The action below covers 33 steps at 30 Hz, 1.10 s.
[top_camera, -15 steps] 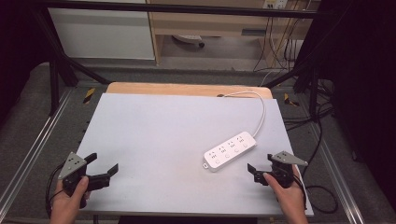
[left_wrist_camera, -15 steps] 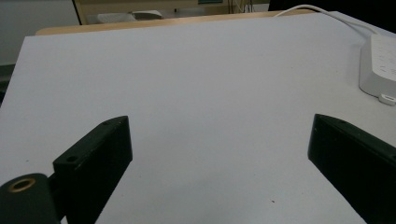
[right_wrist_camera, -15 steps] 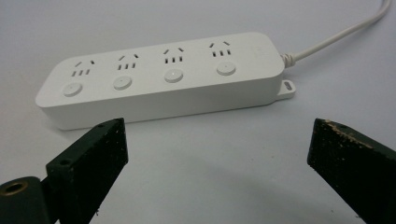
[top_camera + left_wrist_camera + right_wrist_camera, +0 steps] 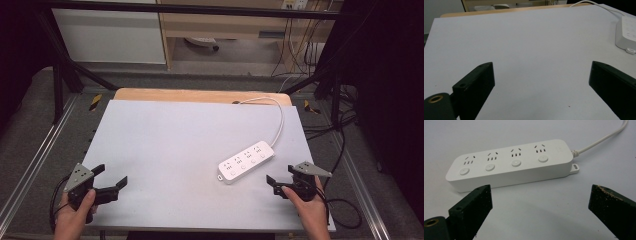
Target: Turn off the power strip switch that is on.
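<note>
Your right gripper view brings out what the high view blurs: the power strip [image 4: 511, 165] carries four sockets and four round buttons, with a small mounting tab at the cord end. One power strip lies on the bench [image 4: 165, 145], its long axis running diagonally, the cord [image 4: 280, 120] leaving its far end. Your right hand-held gripper [image 4: 280, 181] sits just beside its near end, released, nothing between the jaws. Your left hand-held gripper [image 4: 111, 180], well apart from the power strip, is released too.
</note>
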{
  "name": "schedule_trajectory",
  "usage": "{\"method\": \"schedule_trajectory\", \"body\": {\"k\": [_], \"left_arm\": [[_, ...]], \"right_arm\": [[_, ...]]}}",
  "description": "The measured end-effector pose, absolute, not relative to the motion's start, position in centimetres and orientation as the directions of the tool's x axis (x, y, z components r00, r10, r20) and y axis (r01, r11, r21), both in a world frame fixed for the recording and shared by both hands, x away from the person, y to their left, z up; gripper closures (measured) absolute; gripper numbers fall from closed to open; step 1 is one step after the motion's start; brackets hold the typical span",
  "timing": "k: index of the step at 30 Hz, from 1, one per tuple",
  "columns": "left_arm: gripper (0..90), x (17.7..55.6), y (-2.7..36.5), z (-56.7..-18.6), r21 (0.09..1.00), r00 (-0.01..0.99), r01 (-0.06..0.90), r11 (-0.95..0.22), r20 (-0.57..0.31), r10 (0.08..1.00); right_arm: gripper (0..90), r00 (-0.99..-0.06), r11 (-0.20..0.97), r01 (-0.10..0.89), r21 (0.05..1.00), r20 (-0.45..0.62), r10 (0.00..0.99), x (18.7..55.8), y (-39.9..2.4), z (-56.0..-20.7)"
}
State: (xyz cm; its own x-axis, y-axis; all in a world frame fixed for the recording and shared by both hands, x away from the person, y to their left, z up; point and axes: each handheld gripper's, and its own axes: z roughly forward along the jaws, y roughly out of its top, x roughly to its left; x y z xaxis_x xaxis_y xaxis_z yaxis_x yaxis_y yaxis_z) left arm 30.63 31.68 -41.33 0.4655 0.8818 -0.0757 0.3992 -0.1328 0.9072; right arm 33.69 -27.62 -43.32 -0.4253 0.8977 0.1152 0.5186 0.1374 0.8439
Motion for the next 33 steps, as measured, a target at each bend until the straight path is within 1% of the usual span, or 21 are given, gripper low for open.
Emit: {"method": "schedule_trajectory", "body": {"k": [4, 6, 7, 8, 10, 11, 12, 13, 15, 16, 17, 19, 20, 22, 23, 24, 25, 31, 33], "left_arm": [[6.3, 30.7, 31.8, -41.3, 0.908, 0.465, 0.398, -0.129, -0.078, 0.882], [6.3, 30.7, 31.8, -41.3, 0.910, 0.472, 0.397, -0.121, -0.090, 0.877], [6.2, 30.7, 31.8, -41.3, 0.910, 0.472, 0.397, -0.121, -0.090, 0.877], [6.2, 30.6, 31.7, -41.3, 0.910, 0.473, 0.396, -0.122, -0.088, 0.877], [6.2, 30.6, 31.7, -41.3, 0.909, 0.478, 0.397, -0.128, -0.085, 0.874], [6.2, 30.6, 31.7, -41.4, 0.909, 0.480, 0.396, -0.131, -0.083, 0.873], [6.2, 30.6, 31.7, -41.4, 0.908, 0.480, 0.397, -0.133, -0.081, 0.874], [6.2, 30.7, 31.6, -41.4, 0.907, 0.482, 0.399, -0.134, -0.083, 0.872], [6.2, 30.7, 31.6, -41.4, 0.907, 0.481, 0.400, -0.133, -0.084, 0.873], [6.2, 30.7, 31.6, -41.5, 0.906, 0.481, 0.401, -0.133, -0.085, 0.873], [6.2, 30.7, 31.6, -41.5, 0.906, 0.482, 0.401, -0.132, -0.086, 0.872], [6.2, 30.7, 31.6, -41.5, 0.905, 0.481, 0.402, -0.137, -0.081, 0.873], [6.2, 30.7, 31.6, -41.5, 0.905, 0.482, 0.403, -0.139, -0.081, 0.872], [6.2, 30.7, 31.5, -41.5, 0.904, 0.482, 0.404, -0.138, -0.081, 0.873], [6.2, 30.7, 31.5, -41.5, 0.904, 0.482, 0.404, -0.139, -0.081, 0.873], [6.2, 30.7, 31.5, -41.5, 0.903, 0.482, 0.406, -0.140, -0.082, 0.873], [6.2, 30.7, 31.5, -41.5, 0.903, 0.482, 0.406, -0.140, -0.082, 0.873], [6.2, 30.7, 31.5, -41.6, 0.901, 0.481, 0.409, -0.144, -0.078, 0.873], [6.2, 30.7, 31.5, -41.6, 0.901, 0.480, 0.410, -0.143, -0.080, 0.873]], "right_arm": [[6.0, -0.435, 0.130, 0.490, 0.862, 0.113, 0.893, 33.3, -27.5, -42.5], [9.6, -0.440, 0.127, 0.482, 0.867, 0.115, 0.890, 33.1, -27.3, -42.0], [12.4, -0.443, 0.127, 0.477, 0.870, 0.113, 0.890, 33.0, -27.2, -41.8], [17.8, -0.449, 0.130, 0.469, 0.873, 0.110, 0.887, 32.9, -27.2, -41.6], [24.0, -0.464, 0.132, 0.456, 0.880, 0.108, 0.879, 32.8, -27.1, -41.2], [24.0, -0.464, 0.132, 0.456, 0.880, 0.108, 0.879, 32.8, -27.1, -41.2], [28.8, -0.472, 0.136, 0.445, 0.885, 0.103, 0.876, 32.8, -26.9, -40.8], [31.5, -0.472, 0.130, 0.441, 0.888, 0.106, 0.875, 32.8, -26.9, -40.6], [36.1, -0.474, 0.127, 0.429, 0.894, 0.104, 0.874, 32.9, -26.9, -40.2], [36.1, -0.474, 0.127, 0.429, 0.894, 0.104, 0.874, 32.9, -26.9, -40.2], [41.5, -0.475, 0.127, 0.419, 0.899, 0.097, 0.875, 33.0, -26.9, -39.8], [45.9, -0.480, 0.131, 0.416, 0.900, 0.095, 0.872, 33.2, -26.9, -39.5], [49.6, -0.485, 0.131, 0.413, 0.901, 0.096, 0.869, 33.2, -26.9, -39.3], [54.1, -0.486, 0.134, 0.406, 0.904, 0.089, 0.870, 33.3, -27.0, -39.0], [54.1, -0.486, 0.134, 0.406, 0.904, 0.089, 0.870, 33.3, -27.0, -39.0], [59.7, -0.488, 0.139, 0.399, 0.906, 0.082, 0.869, 33.4, -27.0, -38.7], [61.0, -0.487, 0.141, 0.399, 0.906, 0.080, 0.870, 33.5, -27.0, -38.6], [76.7, -0.494, 0.143, 0.386, 0.911, 0.073, 0.867, 34.0, -27.0, -37.9], [80.0, -0.495, 0.147, 0.385, 0.911, 0.069, 0.866, 34.3, -26.9, -37.8]]}}
